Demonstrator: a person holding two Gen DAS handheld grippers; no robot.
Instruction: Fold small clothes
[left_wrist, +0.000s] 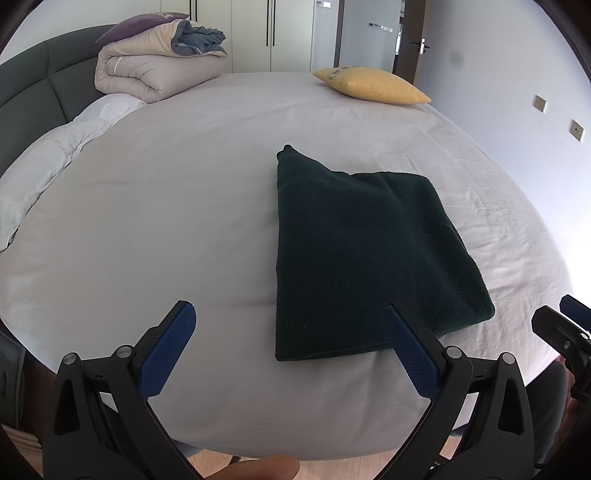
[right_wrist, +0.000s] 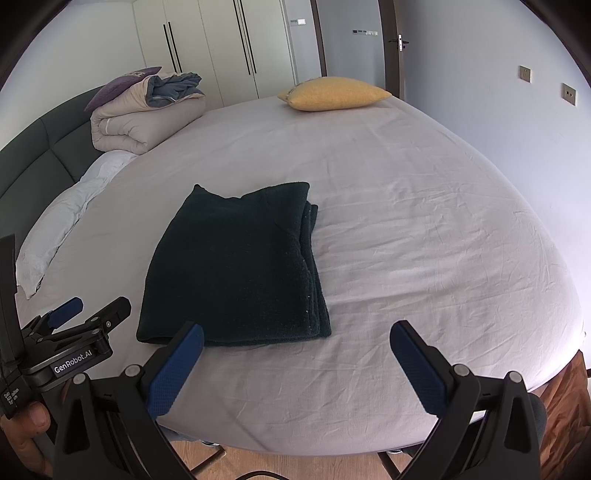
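The dark green garment (left_wrist: 369, 258) is lying folded on the bed (left_wrist: 166, 221); the left gripper (left_wrist: 290, 328) and right gripper (right_wrist: 297, 347), both spread and empty, are hovering near; folding seems finished, perhaps needing smoothing.

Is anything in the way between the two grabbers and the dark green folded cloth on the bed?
Nothing visible. The dark green folded cloth lies alone on the pale sheet of the bed, just beyond the open left gripper and open right gripper. The yellow pillow sits far behind.

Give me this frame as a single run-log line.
folded dark green terry cloth flat on white bed sheet | left gripper open, empty | right gripper open, empty | neither touches cloth
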